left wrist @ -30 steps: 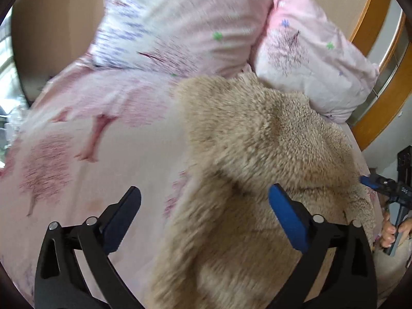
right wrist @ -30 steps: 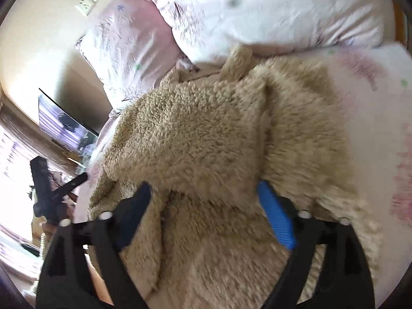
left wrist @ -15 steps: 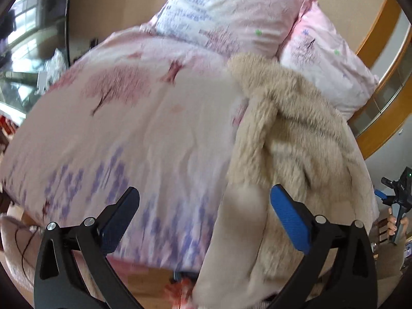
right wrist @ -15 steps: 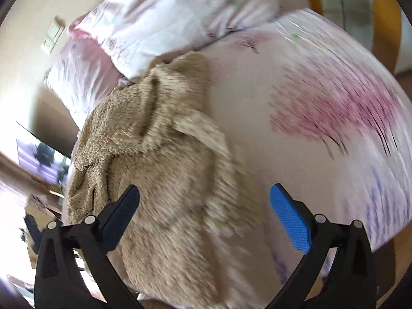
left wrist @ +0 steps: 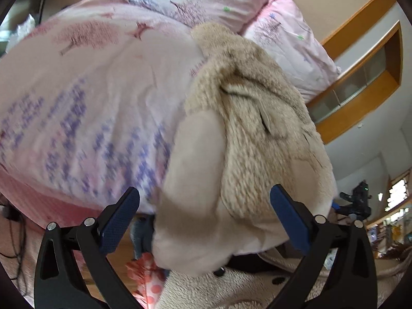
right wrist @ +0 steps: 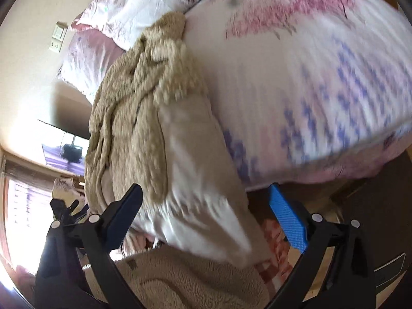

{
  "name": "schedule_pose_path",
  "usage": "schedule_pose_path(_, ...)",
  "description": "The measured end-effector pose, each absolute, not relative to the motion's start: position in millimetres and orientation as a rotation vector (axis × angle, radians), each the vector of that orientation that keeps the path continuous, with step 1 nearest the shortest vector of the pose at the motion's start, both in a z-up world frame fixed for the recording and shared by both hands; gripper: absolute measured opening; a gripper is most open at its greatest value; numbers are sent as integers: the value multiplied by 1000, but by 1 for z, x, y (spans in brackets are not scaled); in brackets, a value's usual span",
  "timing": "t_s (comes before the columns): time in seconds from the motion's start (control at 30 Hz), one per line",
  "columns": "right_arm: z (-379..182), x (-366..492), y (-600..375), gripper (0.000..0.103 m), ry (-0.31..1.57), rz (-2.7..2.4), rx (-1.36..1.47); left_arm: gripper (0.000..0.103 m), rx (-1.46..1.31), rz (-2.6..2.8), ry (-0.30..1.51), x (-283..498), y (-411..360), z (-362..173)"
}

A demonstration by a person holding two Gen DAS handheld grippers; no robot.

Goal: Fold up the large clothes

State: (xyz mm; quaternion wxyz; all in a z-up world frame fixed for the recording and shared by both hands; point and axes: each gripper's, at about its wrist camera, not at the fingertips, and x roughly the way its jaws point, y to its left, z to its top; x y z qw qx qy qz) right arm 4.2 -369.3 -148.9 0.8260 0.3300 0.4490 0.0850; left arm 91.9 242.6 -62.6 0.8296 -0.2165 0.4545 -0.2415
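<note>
Fleecy beige coat (left wrist: 252, 128) is lying bunched along the bed (left wrist: 90, 90) edge, hem dangling. I'm hovering both tongs, left gripper (left wrist: 204, 215) and right gripper (right wrist: 206, 211), released and empty; I'm judging hem-grabbing comes next.

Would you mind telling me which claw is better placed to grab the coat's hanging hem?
Probably the left claw: open, with the beige fleece coat hem between its fingers. The right claw, also open, frames the hem's edge off-centre.
</note>
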Motion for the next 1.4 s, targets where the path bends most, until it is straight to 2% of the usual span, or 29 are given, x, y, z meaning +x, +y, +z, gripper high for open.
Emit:
schedule_pose_path(0.1, -159, 2, -360, 98, 980, 231, 688, 97, -487, -554, 981, 86, 237, -72)
schedule_pose_path(0.27, -180, 8, -352, 98, 1005, 295, 707, 97, -492, -553, 964, 77, 232, -78)
schedule_pose_path(0.33, -189, 12, -347, 98, 1017, 334, 718, 93, -472, -538, 978, 74, 230, -82)
schedule_pose_path(0.5, -194, 13, -333, 95, 971, 482, 728, 89, -425, -525, 1020, 69, 225, -98)
schedule_pose_path(0.57, -192, 11, -331, 88, 961, 498, 718, 88, -393, -528, 1028, 67, 220, -104)
schedule_pose_path(0.67, -193, 9, -330, 70, 962, 489, 716, 86, -368, -551, 1023, 66, 217, -110)
schedule_pose_path(0.7, -194, 7, -331, 61, 959, 490, 727, 83, -365, -558, 1016, 66, 216, -110)
schedule_pose_path(0.73, -194, 6, -333, 52, 951, 497, 739, 77, -372, -569, 1012, 66, 216, -110)
schedule_pose_path(0.77, -194, 4, -334, 48, 939, 511, 750, 74, -389, -587, 1006, 65, 217, -109)
schedule_pose_path(0.83, -192, 1, -333, 34, 917, 536, 754, 59, -411, -611, 990, 63, 220, -107)
schedule_pose_path(0.87, -190, 1, -332, 31, 908, 544, 750, 55, -418, -617, 984, 62, 221, -105)
schedule_pose_path(0.93, -182, 1, -326, 22, 884, 569, 740, 37, -447, -636, 959, 60, 226, -101)
schedule_pose_path(1.03, -166, 4, -317, 17, 841, 605, 715, 22, -477, -670, 908, 55, 232, -90)
schedule_pose_path(1.1, -154, 5, -313, 15, 809, 627, 695, 18, -480, -692, 869, 52, 233, -81)
schedule_pose_path(1.4, -92, 14, -298, 12, 640, 634, 600, 13, -434, -739, 687, 55, 233, -21)
